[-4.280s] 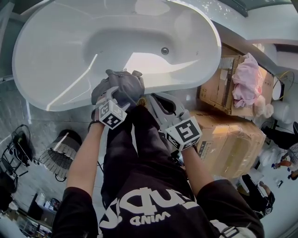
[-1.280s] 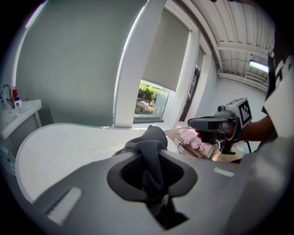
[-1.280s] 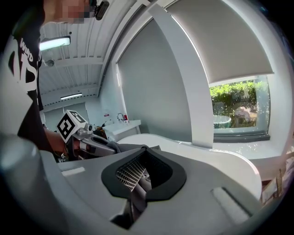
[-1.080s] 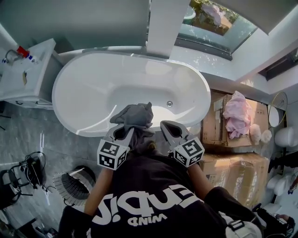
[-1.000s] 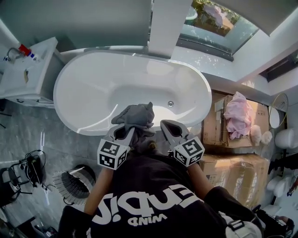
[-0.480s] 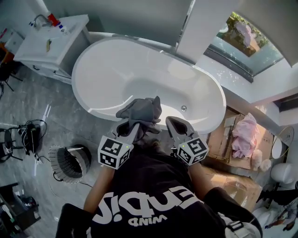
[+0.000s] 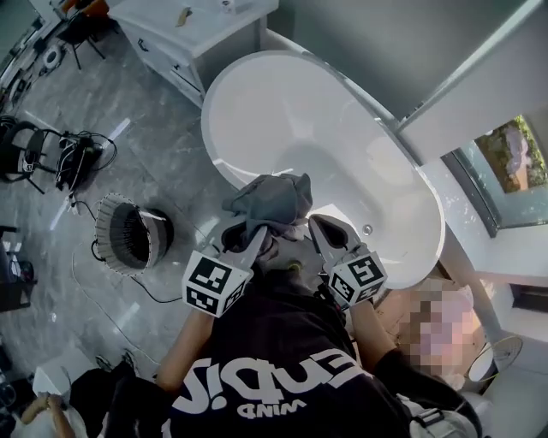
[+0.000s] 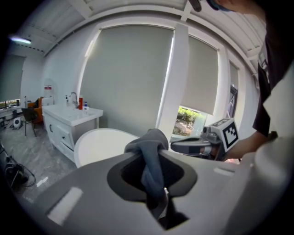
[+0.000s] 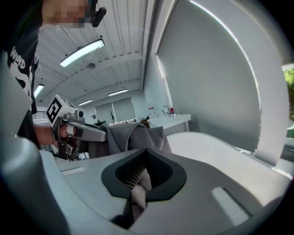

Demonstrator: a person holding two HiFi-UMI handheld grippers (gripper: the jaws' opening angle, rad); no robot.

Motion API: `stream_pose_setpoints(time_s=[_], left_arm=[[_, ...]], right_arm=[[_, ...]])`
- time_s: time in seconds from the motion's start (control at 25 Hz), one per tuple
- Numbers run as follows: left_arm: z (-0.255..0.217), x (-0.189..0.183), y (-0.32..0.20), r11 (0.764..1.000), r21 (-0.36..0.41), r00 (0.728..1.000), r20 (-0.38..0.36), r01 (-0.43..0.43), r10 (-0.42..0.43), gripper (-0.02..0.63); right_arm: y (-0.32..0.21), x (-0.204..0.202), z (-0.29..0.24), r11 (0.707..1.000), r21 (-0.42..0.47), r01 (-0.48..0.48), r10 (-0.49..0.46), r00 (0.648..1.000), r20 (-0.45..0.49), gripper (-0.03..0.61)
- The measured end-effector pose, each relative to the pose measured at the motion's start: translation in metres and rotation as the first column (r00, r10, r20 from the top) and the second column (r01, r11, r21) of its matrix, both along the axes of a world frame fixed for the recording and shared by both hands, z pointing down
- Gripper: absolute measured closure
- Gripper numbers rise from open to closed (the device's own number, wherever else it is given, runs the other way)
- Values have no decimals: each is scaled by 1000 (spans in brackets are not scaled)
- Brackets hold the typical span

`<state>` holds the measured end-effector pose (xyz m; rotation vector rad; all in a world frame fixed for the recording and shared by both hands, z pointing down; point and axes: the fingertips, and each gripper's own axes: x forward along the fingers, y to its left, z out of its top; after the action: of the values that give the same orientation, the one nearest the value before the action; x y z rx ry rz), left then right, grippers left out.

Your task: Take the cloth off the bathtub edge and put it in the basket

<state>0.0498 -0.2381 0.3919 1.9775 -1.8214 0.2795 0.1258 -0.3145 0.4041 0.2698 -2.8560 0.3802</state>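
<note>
Head view, left gripper point(image 7: 255, 231) clamps cloth point(image 7: 272, 198), basket point(image 7: 109, 227) apart

Bright daylight, fisheye distortion, dark corners

White vanity point(image 7: 201, 21), tangled floor cables point(image 7: 75, 158)

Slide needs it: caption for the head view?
Mid-task: left gripper and right gripper hold grey cloth beside bathtub; basket nearby.
</note>
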Motion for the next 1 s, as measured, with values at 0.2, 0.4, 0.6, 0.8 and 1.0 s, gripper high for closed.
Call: stream_pose_setpoints(time_s=[0.2,0.4,0.6,0.8,1.0], left_arm=[[-6,-37,41,988,20,988,5,154,-154,568],[-5,-70,82,956,23,957,-12,291,-291,568],[-6,-105,128,909,20,910,-16,415,-415,568],[-20,-142,191,838,20,838,-36,546,-545,568],[-15,-177,246,768,16,768,-25,641,-640,568]], right_arm=[[27,-48,4,989,1,145,-145,989,0,569],[61,-92,-5,963,10,270,-270,963,-6,569],[94,-137,-10,923,18,384,-384,923,1,569],[146,-185,-25,867,24,498,-498,867,-7,569],[194,-231,-26,805,30,592,-592,806,-10,569]])
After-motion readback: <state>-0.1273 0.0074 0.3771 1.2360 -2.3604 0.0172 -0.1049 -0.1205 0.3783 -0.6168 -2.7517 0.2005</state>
